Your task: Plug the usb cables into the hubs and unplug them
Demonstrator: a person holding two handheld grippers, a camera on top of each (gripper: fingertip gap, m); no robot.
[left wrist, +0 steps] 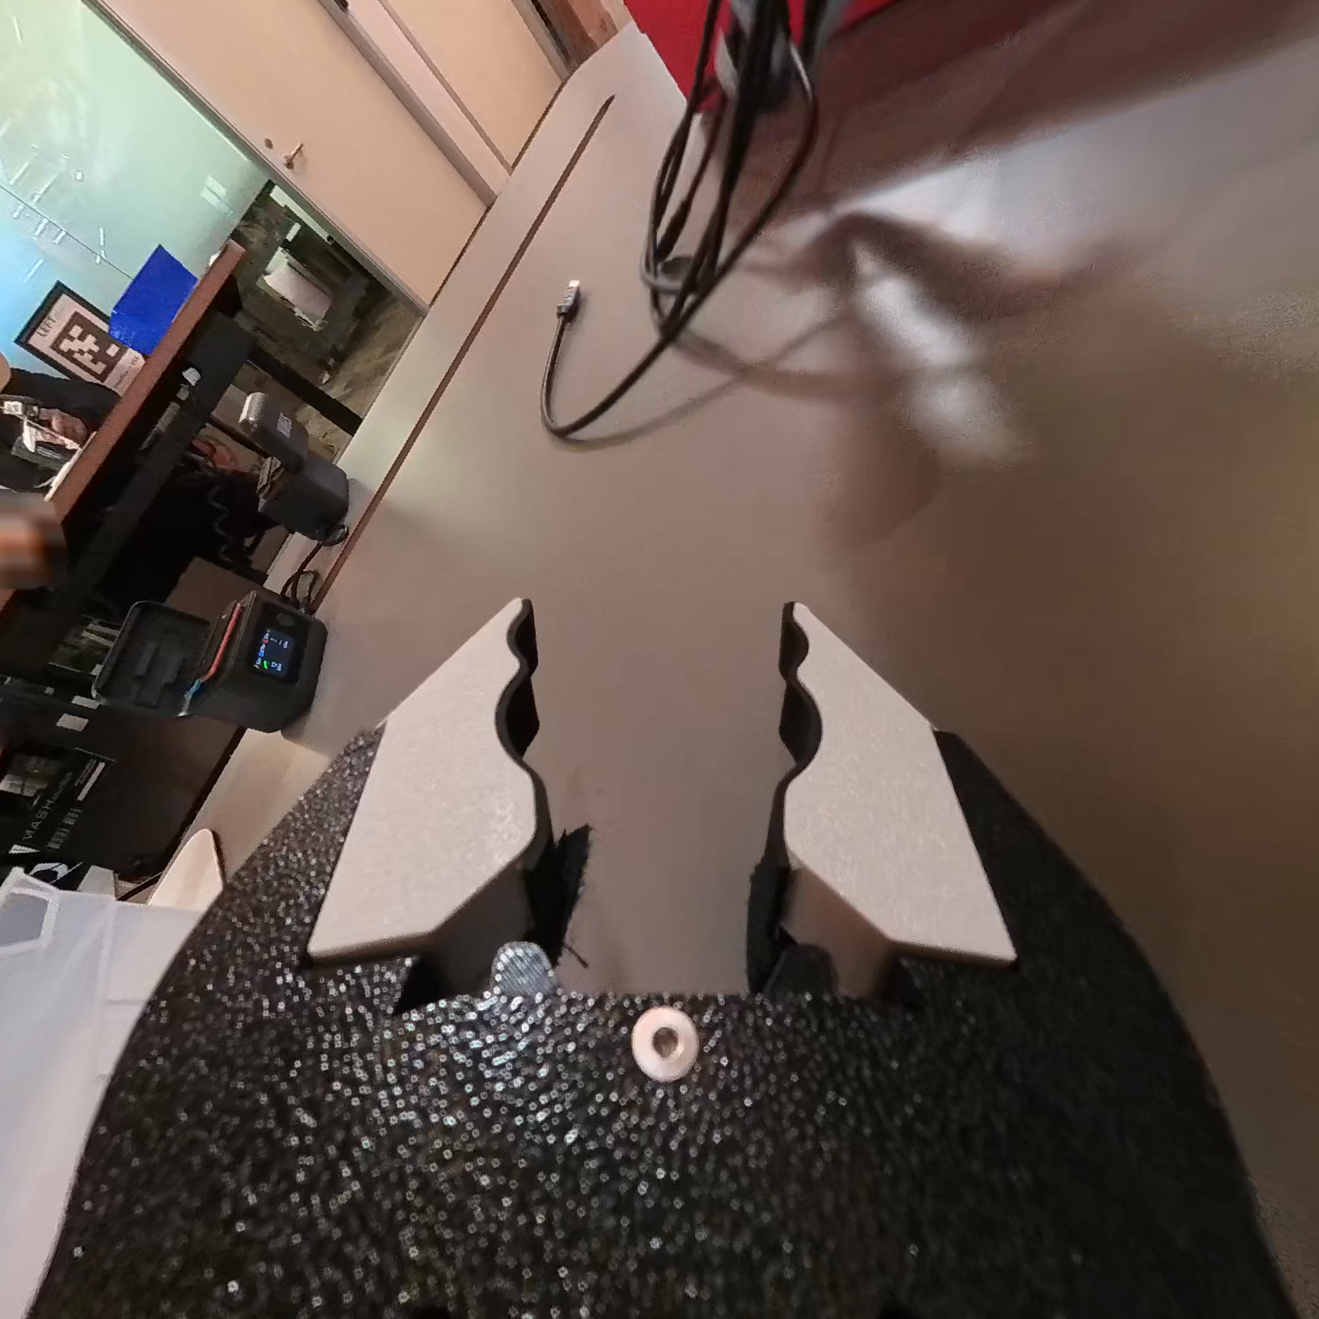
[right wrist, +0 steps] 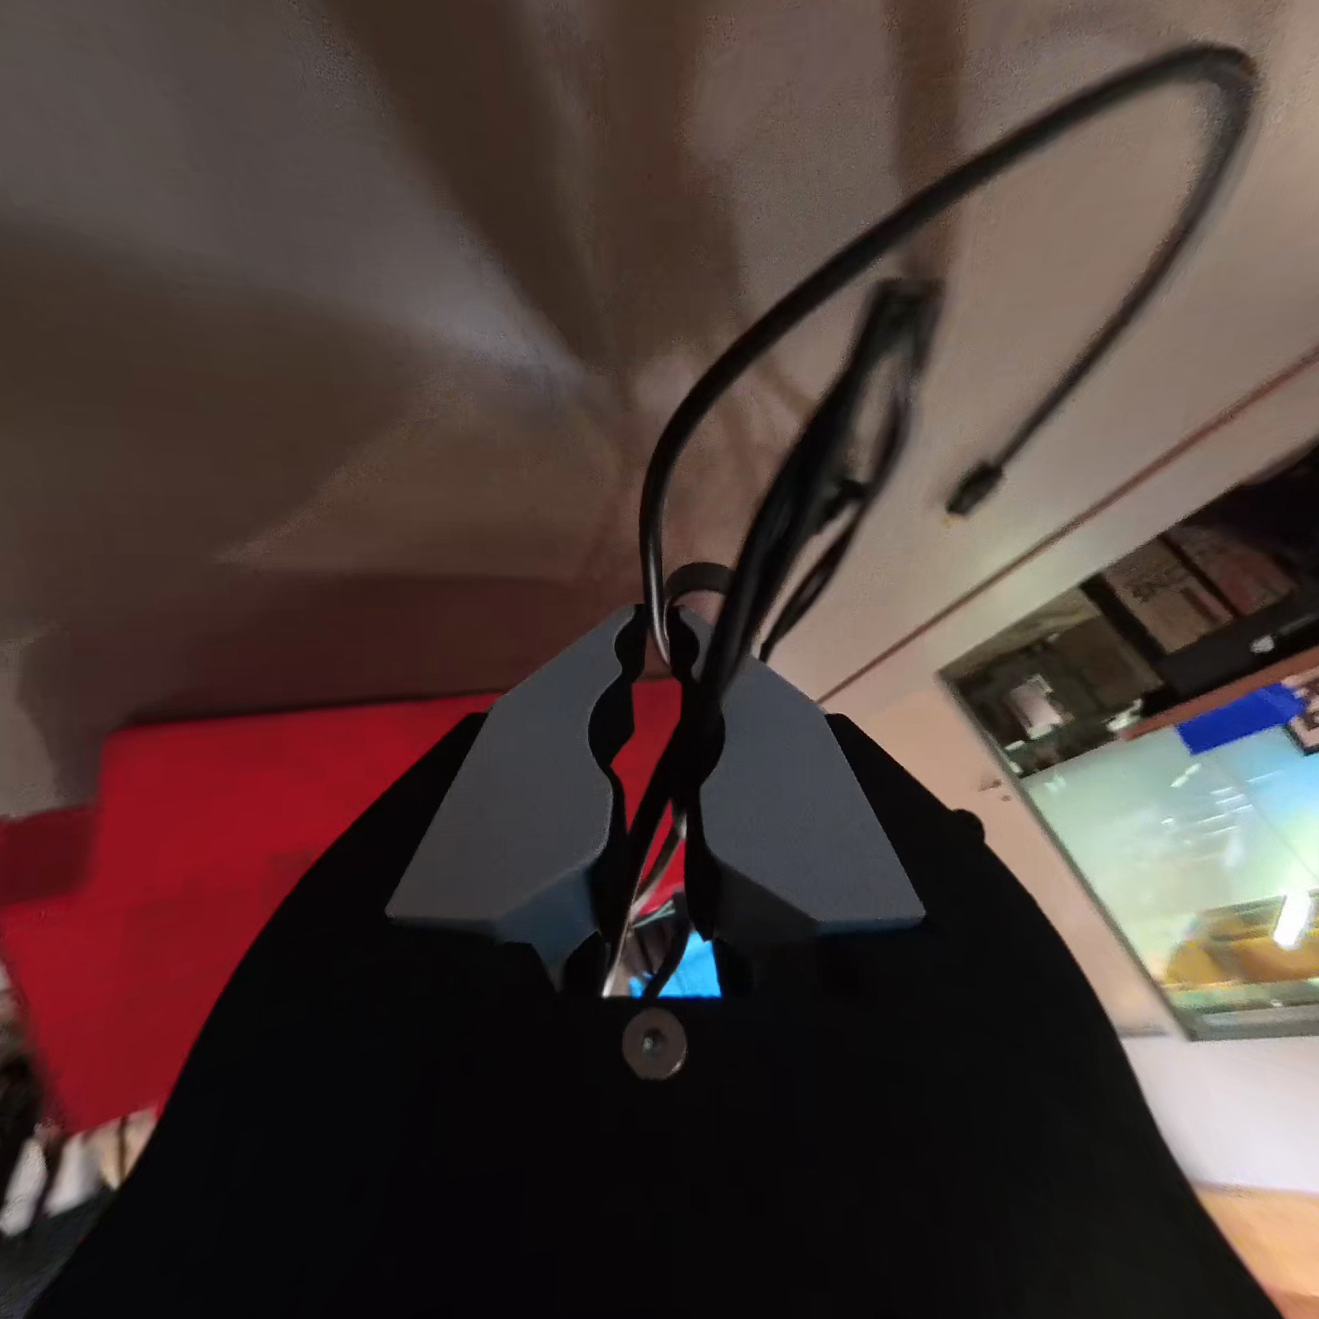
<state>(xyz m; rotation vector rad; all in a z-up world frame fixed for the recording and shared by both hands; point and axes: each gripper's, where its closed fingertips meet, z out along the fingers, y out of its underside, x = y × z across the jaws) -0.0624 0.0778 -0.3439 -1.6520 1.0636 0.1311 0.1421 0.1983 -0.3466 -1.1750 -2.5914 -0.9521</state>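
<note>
Nearest me, my left gripper point(left wrist: 658, 714) has its fingers point(left wrist: 457, 771) spread wide with nothing between them, only bare pale surface point(left wrist: 642, 535) showing through the gap. My right gripper point(right wrist: 660, 721) has its fingers point(right wrist: 521, 785) drawn narrow, pinching a bundle of black cables point(right wrist: 703, 721) that crosses the gap on a slant and runs up past the tips.

Farther out in the left view, one cable point(left wrist: 553, 378) lies loose on the surface in a curve, its plug point(left wrist: 569, 298) free and touching nothing else. The bundle point(left wrist: 714, 214) hangs lifted above it toward the top edge, blurred. In the right view the same loose cable arcs away and ends in its plug point(right wrist: 976, 487) near the surface's edge. I can't pick out a hub in either view.

Beyond the left edge of the surface sits a dark box with a small lit screen point(left wrist: 273, 655).
</note>
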